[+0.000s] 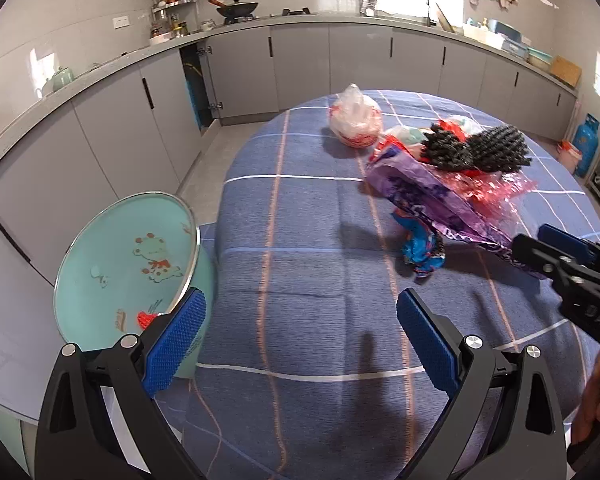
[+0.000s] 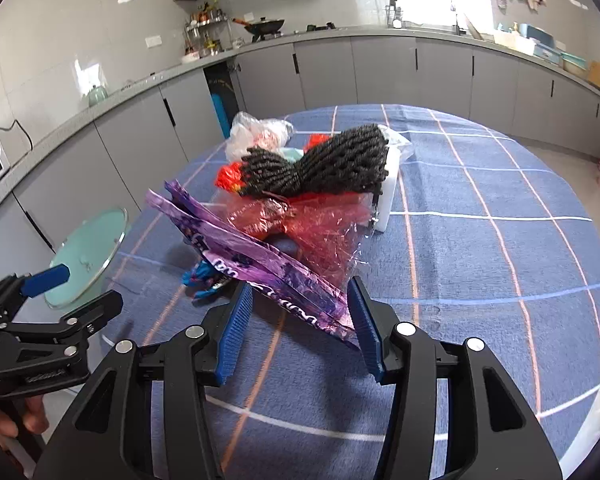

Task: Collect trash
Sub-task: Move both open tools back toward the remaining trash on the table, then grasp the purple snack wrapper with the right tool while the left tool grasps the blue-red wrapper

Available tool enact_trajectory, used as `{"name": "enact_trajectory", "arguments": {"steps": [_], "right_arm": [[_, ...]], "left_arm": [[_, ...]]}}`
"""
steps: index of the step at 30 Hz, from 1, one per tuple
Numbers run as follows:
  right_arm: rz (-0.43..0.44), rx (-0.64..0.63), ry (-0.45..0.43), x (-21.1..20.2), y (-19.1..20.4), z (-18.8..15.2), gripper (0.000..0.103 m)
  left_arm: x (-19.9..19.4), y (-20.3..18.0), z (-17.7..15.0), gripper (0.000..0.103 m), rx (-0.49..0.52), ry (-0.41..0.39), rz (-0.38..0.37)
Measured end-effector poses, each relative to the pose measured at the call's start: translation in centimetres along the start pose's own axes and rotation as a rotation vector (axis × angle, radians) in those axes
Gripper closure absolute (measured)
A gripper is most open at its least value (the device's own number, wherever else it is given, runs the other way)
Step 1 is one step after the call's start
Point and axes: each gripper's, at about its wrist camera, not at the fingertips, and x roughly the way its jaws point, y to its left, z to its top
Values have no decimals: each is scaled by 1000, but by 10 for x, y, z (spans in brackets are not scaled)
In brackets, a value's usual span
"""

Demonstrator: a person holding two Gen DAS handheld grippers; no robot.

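A pile of trash lies on the blue checked tablecloth (image 1: 300, 216): a long purple wrapper (image 2: 260, 264), red cellophane (image 2: 320, 224), a black foam net (image 2: 332, 164), a crumpled blue wrapper (image 1: 422, 246) and a clear plastic bag (image 1: 356, 118). My right gripper (image 2: 300, 316) is open, its blue pads on either side of the purple wrapper's near end. My left gripper (image 1: 300, 336) is open and empty over bare cloth, left of the pile. The right gripper (image 1: 556, 256) also shows in the left wrist view.
A mint-green bin with a round glass lid (image 1: 128, 264) stands at the table's left edge, also seen in the right wrist view (image 2: 88, 256). A white block (image 2: 388, 196) stands behind the pile. Grey kitchen cabinets (image 1: 340, 64) line the walls.
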Motion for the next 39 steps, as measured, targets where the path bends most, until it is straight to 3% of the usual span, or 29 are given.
{"name": "enact_trajectory", "arguments": {"steps": [14,18,23,29,36,39], "right_arm": [[3,-131,149,41,14,12,52],[4,-126,168,42,13,8,72],[43,-103,130,22,13,2,97],[72,-41,40,-9,6,3,98],[37,4,-89,-40,-7,14,98],[20,28,-98,-43,-17,14,98]], "left_arm": [[1,3,3,8,-17,6,16],[0,4,2,8,-22,8,14],[-1,5,2,9,-25,4,5],[-1,-1,6,10,-22,-12,-24],[8,-34,23,26,44,-53,-102],[17,-52,31,28,69,-61,-126]]}}
